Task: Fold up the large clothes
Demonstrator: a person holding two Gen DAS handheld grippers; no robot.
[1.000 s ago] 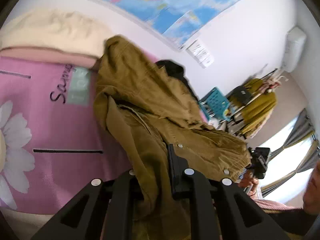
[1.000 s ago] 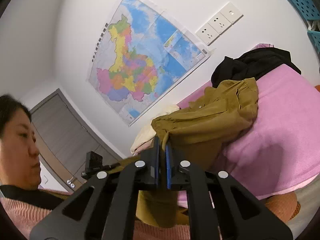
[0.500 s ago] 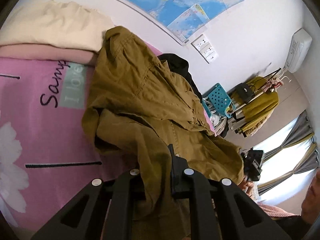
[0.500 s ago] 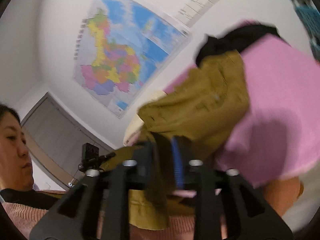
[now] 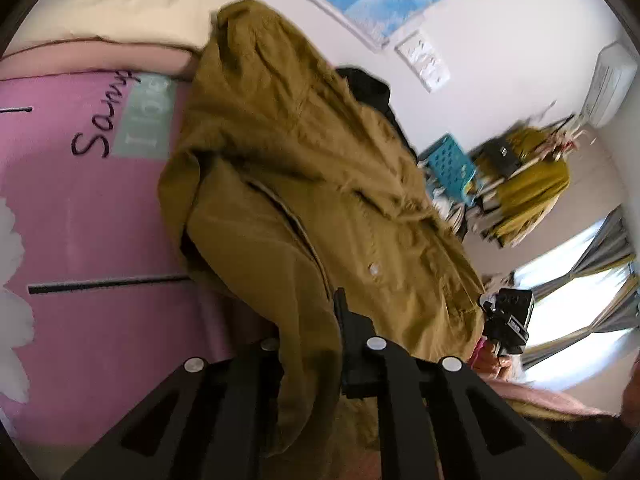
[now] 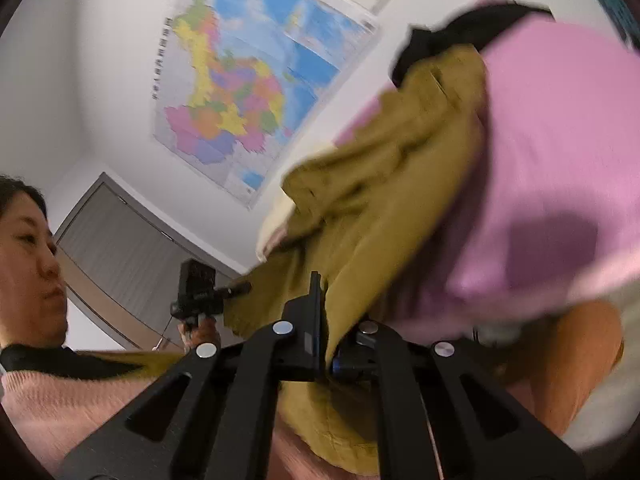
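- Jacket (image 5: 304,184), olive-brown, lies heaped across pink bed cover (image 5: 92,216); its near hem hangs off bed edge toward both claws.
- L claw (image 5: 320,344): clenched on jacket hem. Fabric drapes over and between the fingers, hiding one finger almost fully in left wrist view.
- R claw (image 6: 326,320): clenched on another fold of same jacket (image 6: 384,184); cloth pinched between the two fingers and spilling down below them.
- R claw also shows in left wrist view (image 5: 506,320), at jacket's far lower corner, a hand under it.
- Bed cover has dark script lettering and a white flower print at frame edge; cream pillow (image 5: 120,12) at head of bed, touching jacket's top end.
- Black garment (image 5: 368,84) behind jacket, partly hidden by it.
- Beyond: wall map (image 6: 248,92), wall sockets (image 5: 424,60), blue crate (image 5: 452,160), clothes rack w/ yellow garment (image 5: 528,184), curtained window (image 5: 580,292).
- Person in pink sweater (image 6: 60,396) stands at bedside; L claw visible there too (image 6: 196,292).
- Both views motion-blurred; small details unclear.
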